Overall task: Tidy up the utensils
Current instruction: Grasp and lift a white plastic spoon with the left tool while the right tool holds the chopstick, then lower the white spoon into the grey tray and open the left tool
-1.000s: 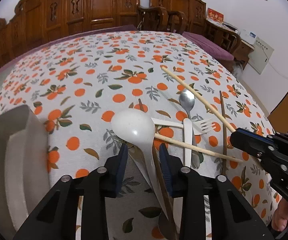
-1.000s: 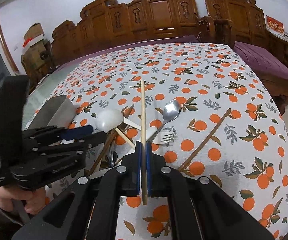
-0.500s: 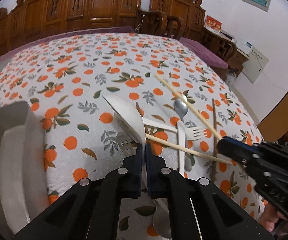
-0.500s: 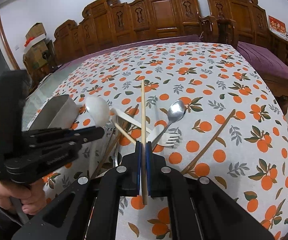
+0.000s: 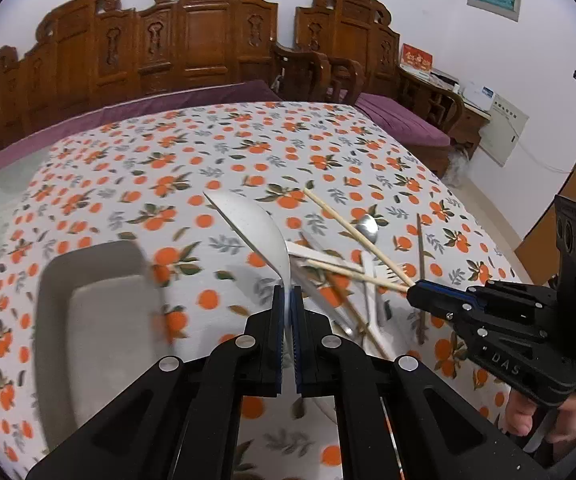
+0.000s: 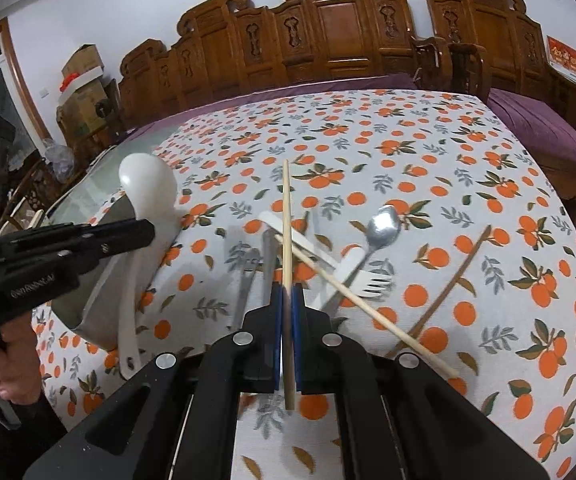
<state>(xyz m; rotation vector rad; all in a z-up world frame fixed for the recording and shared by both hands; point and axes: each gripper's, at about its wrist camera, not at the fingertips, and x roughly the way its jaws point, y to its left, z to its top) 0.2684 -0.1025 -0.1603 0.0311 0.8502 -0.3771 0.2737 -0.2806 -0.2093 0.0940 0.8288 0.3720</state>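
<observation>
Your left hand-held gripper (image 5: 287, 300) is clenched on the handle of the white ladle (image 5: 256, 232), w/ the bowl raised clear of the counter (image 5: 216, 136) and tilted toward the left. In the right wrist view that same ladle (image 6: 148, 188) hangs above the grey tray (image 6: 100, 316), handle pointing down past the tray's near wall. The tray (image 5: 88, 292) sits at the counter's left side, just beside the pile of utensils.

Your right hand-held gripper (image 6: 287, 300) is clamped on a light wooden chopstick (image 6: 286, 216), which sticks out straight ahead, its far tip up over the orange-print cloth. The second light chopstick (image 6: 360, 300) lies on the cloth, crossing under the held one and running toward the near right.

Rest of the pile, approx centre of the counter: a metal spoon (image 6: 382, 226) w/ bowl pointing away, a white plastic fork (image 6: 368, 280) w/ tines to the right, touching the spoon's handle, and a dark brown chopstick (image 6: 448, 280) off to the right, apart from the others. More metal handles lie blurred just left of the right gripper; can't tell what they are.

Your right hand (image 5: 528, 416) shows under its gripper in the left wrist view.
</observation>
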